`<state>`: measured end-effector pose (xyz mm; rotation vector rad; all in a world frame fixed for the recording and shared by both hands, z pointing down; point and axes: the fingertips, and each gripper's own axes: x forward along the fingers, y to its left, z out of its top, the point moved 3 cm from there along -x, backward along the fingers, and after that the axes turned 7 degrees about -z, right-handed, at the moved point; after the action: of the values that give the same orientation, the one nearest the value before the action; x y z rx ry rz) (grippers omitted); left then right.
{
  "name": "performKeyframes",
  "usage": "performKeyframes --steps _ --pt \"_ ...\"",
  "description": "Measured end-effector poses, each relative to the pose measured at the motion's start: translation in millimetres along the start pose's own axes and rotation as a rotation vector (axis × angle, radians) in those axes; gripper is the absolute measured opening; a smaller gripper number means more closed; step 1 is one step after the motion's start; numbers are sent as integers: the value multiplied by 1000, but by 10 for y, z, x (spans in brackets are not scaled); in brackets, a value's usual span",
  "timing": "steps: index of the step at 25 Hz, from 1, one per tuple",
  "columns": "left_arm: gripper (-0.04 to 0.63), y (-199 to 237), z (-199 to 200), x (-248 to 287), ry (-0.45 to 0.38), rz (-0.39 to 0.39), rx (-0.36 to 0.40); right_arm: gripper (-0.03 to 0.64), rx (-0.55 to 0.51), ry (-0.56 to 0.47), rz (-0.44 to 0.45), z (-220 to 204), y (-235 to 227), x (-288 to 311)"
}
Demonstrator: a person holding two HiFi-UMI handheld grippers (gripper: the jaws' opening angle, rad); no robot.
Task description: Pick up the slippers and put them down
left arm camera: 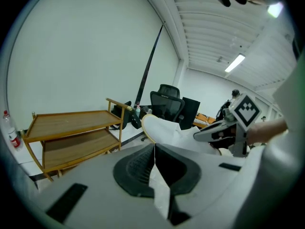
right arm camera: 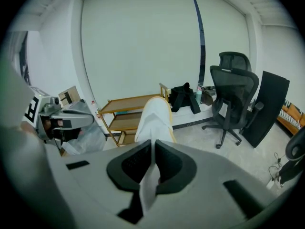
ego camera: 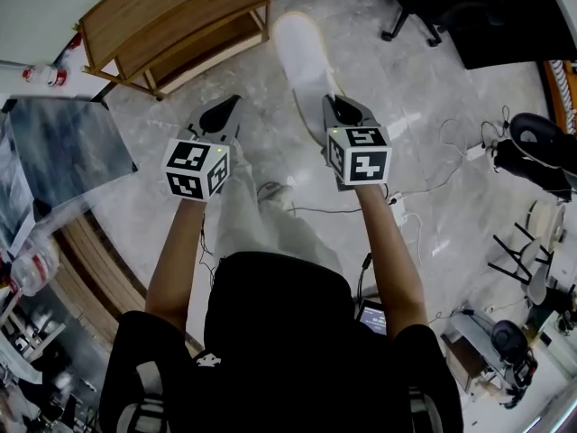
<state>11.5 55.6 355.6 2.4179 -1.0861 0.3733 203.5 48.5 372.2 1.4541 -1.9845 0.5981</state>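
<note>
Right now, your right gripper (ego camera: pixel 338 106) is clamped on a white slipper (ego camera: pixel 302 52) sticking out far over the floor (ego camera: pixel 433 88), right of the wooden shelf (ego camera: pixel 171 25), while your left gripper (ego camera: pixel 225 114) pinches thin white fabric (left arm camera: pixel 159 187) in closed jaws.

The slipper (ego camera: pixel 302 52) looks like soft, matt white cloth with a tan rim. The floor (ego camera: pixel 225 61) is glossy marbled stone. At 11 o'clock, the shelf (ego camera: pixel 162 16) is smooth wood. The left gripper (left arm camera: pixel 155 156) and right gripper (right arm camera: pixel 153 151) are matt grey plastic.
</note>
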Motion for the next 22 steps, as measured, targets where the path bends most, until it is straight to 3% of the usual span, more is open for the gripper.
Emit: performKeyframes --steps 11,22 --pt "6 340 -544 344 68 -25 -1 12 82 26 -1 -438 28 531" --pt "6 1071 -1283 1155 82 -82 11 12 97 24 -9 -915 -19 1709"
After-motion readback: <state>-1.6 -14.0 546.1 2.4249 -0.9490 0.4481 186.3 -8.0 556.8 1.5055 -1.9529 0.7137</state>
